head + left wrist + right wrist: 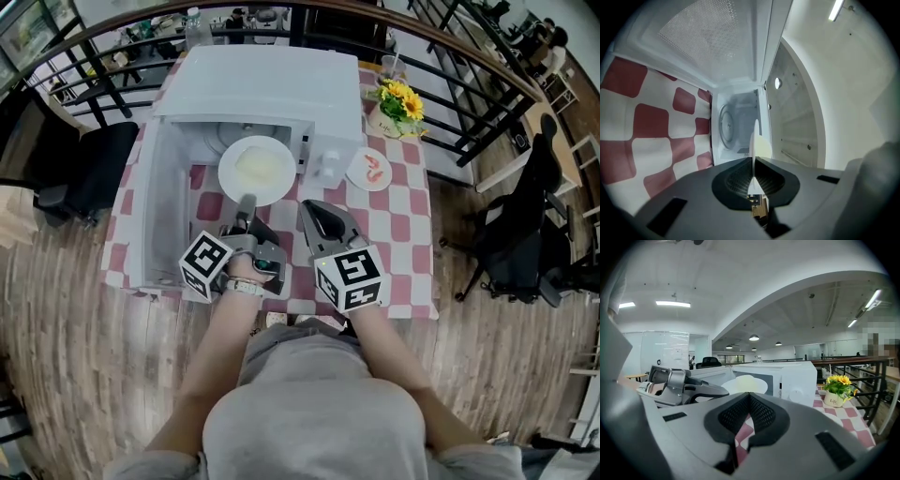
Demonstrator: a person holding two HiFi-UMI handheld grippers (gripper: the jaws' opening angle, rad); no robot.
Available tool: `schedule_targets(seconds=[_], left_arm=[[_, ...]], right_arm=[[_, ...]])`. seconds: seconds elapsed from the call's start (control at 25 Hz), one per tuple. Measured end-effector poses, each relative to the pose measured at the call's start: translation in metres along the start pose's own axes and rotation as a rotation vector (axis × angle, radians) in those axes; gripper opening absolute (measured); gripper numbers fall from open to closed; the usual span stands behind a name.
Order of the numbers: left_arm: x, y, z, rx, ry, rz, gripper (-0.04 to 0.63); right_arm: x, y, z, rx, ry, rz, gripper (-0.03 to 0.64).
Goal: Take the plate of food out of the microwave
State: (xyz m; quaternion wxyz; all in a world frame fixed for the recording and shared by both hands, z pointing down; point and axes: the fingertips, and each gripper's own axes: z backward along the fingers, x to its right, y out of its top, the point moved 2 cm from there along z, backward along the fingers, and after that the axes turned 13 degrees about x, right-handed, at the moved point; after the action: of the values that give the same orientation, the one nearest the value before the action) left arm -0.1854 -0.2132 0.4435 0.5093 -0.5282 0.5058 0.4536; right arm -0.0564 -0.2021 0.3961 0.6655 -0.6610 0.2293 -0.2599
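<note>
Your left gripper [246, 202] has its fingers clamped on the plate's [232, 178] near rim, and your right gripper [319, 214] hangs closed and empty. At the open microwave's [272, 84] mouth, the plate carries pale food [261, 167]. This looks like mid-withdrawal, so next draw it clear, keeping it level, onto the counter [398, 220].

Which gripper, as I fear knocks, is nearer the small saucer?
Right. Right gripper: just front-left of the saucer. Left gripper: farther left, clamping the plate.
</note>
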Motion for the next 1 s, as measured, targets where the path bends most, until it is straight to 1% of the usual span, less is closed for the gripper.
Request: schedule_targets(seconds=[0.12, 0.28, 0.52, 1.0], left_arm=[[0.003, -0.004, 0.008, 0.015, -0.003, 0.004, 0.017], [0.008, -0.008, 0.015, 0.031, -0.015, 0.009, 0.017], [0.016, -0.014, 0.027, 0.026, -0.03, 0.004, 0.017], [0.025, -0.02, 0.041, 0.012, -0.038, 0.002, 0.017]], right_arm=[[-0.001, 0.007, 0.003, 0.011, 0.006, 0.002, 0.023], [0.003, 0.013, 0.009, 0.028, -0.007, -0.004, 0.023], [0.003, 0.015, 0.018, 0.049, -0.027, -0.016, 0.023], [-0.005, 0.019, 0.027, 0.092, -0.025, -0.007, 0.023]])
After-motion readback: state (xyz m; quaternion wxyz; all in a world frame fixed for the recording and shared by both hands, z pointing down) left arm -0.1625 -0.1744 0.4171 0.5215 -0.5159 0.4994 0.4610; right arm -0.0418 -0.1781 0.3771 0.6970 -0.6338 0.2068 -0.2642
